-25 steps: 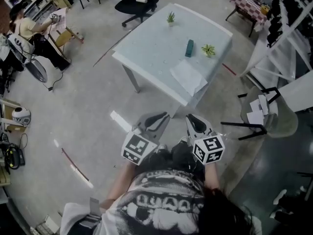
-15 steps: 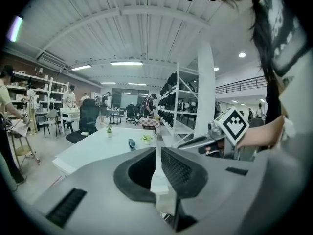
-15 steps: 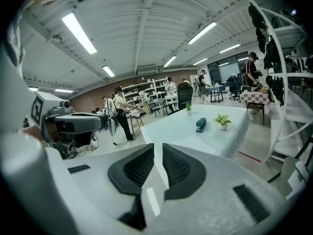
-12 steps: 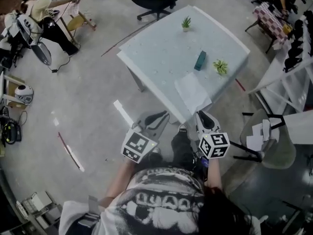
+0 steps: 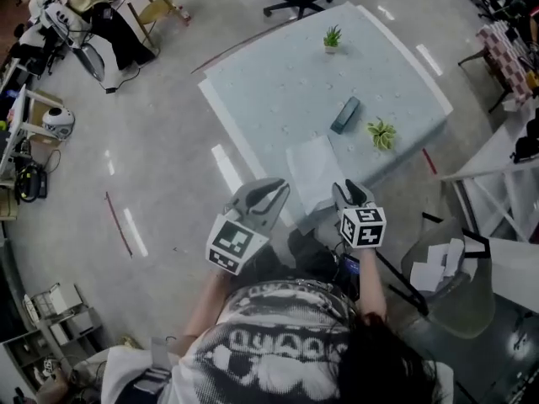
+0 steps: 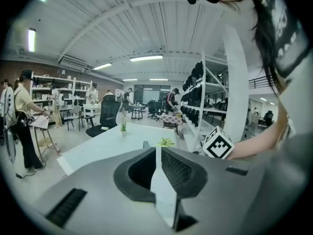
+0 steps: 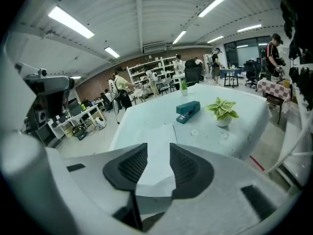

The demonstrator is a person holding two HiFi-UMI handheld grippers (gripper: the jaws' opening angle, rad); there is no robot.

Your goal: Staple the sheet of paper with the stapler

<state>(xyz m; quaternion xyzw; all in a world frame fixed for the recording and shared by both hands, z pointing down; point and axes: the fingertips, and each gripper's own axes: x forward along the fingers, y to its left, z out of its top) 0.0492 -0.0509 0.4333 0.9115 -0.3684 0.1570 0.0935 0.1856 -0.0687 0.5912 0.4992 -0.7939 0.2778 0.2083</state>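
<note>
Two small pots stand on the table [image 5: 278,82], each holding a green plant. The far plant [image 5: 333,37] is at the upper centre of the head view. The near plant [image 5: 381,132] is toward the table's right edge. The stapler [image 5: 344,114] lies between them, just left of the near plant and not touching it. The paper [image 5: 312,167] lies below the stapler and apart from it, its lower end at the table's near edge.

The left gripper [image 5: 268,194] hovers left of the paper, by the table's edge. Its jaws are almost together, with only a thin slit and nothing in it. The right gripper [image 5: 352,192] hangs at the paper's lower right. Its jaws are opening, wide apart and empty.

Only the right gripper view shows that the near pot is white and the stapler teal, with the paper straight beyond the gap. The left gripper view misses the paper but shows the right gripper's cube [image 6: 216,142] and a forearm [image 6: 259,142]. Only the head view shows both grippers.
</note>
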